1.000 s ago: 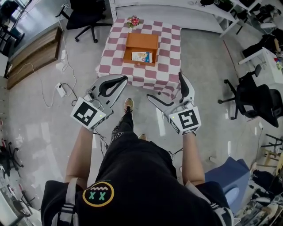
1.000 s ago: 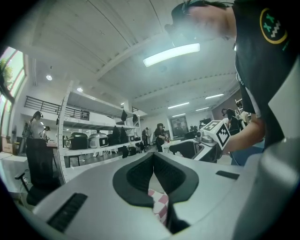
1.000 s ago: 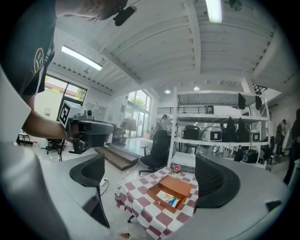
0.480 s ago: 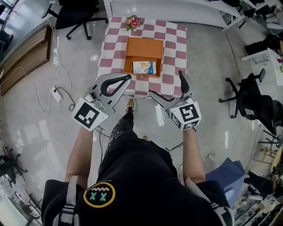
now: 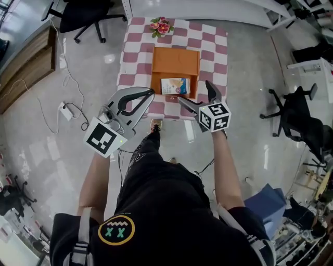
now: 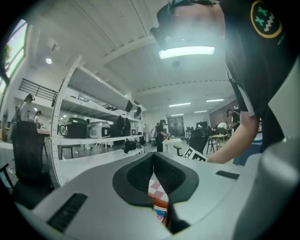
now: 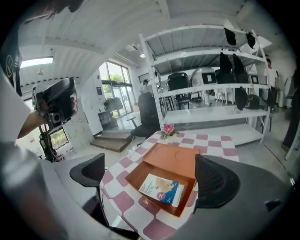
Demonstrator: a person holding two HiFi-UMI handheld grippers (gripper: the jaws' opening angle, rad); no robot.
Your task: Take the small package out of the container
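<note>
An orange container (image 5: 175, 65) lies open on the pink-and-white checked table (image 5: 134, 56). The small blue-and-white package (image 5: 174, 85) lies in its near end. My right gripper (image 5: 193, 92) hangs open over the table's near edge, right beside the package. In the right gripper view the package (image 7: 161, 189) lies in the container (image 7: 174, 159) between the spread jaws of the right gripper (image 7: 152, 178). My left gripper (image 5: 150, 92) is shut with nothing in it, held just short of the table's near-left edge. In the left gripper view the left gripper (image 6: 153, 157) shows only a slit of cloth and package.
A small bunch of flowers (image 5: 162, 26) stands at the table's far edge. Black office chairs stand at the far left (image 5: 83, 15) and at the right (image 5: 296, 111). A power strip with cables (image 5: 65, 109) lies on the floor to the left, near a wooden platform (image 5: 26, 72).
The person has stepped up to the table. The right gripper has moved forward to the near end of the container, still open. The left gripper stays shut and has barely moved.
</note>
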